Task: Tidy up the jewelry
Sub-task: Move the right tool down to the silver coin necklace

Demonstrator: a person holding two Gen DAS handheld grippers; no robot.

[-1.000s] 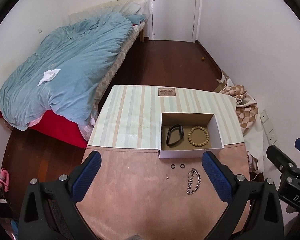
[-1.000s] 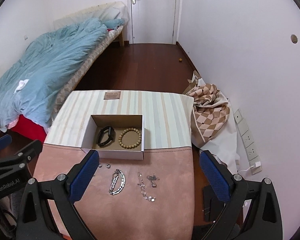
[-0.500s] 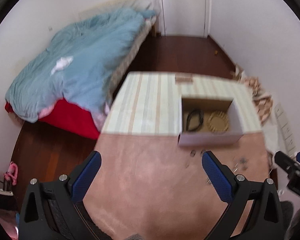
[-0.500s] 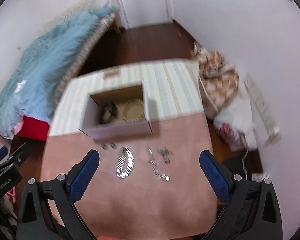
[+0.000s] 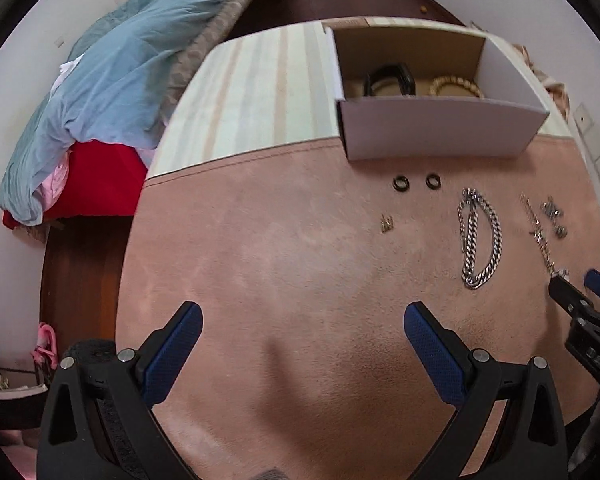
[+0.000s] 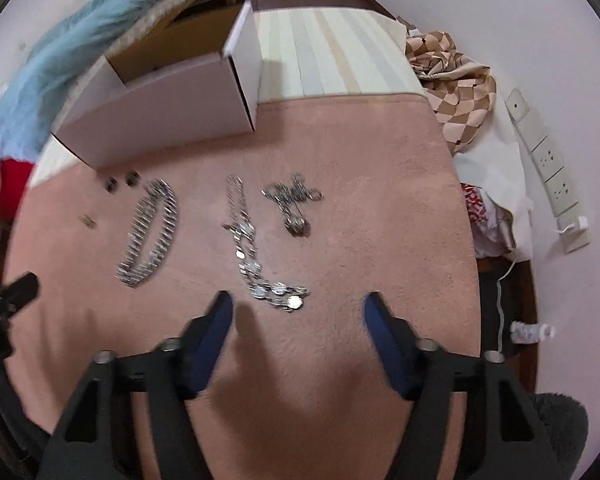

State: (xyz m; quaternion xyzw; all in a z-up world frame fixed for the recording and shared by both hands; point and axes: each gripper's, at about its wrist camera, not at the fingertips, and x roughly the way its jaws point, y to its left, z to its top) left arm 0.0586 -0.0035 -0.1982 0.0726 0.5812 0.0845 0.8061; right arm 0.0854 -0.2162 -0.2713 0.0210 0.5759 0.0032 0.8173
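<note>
Both grippers have dropped low over pink mat (image 5: pixel 260 260). Right gripper (image 6: pixel 298 312), fingers spread, empty, straddles near end of coin chain (image 6: pixel 256 252), prob. next pick. Left gripper (image 5: pixel 300 318) open, idle. Box (image 5: pixel 440 132) behind, w/ two pcs stored.

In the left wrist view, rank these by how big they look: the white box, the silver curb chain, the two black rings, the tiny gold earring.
1. White box.
2. Silver curb chain.
3. The two black rings, which look about alike, so no ranking between them.
4. Tiny gold earring, though it is too small to separate firmly from the rings.
</note>
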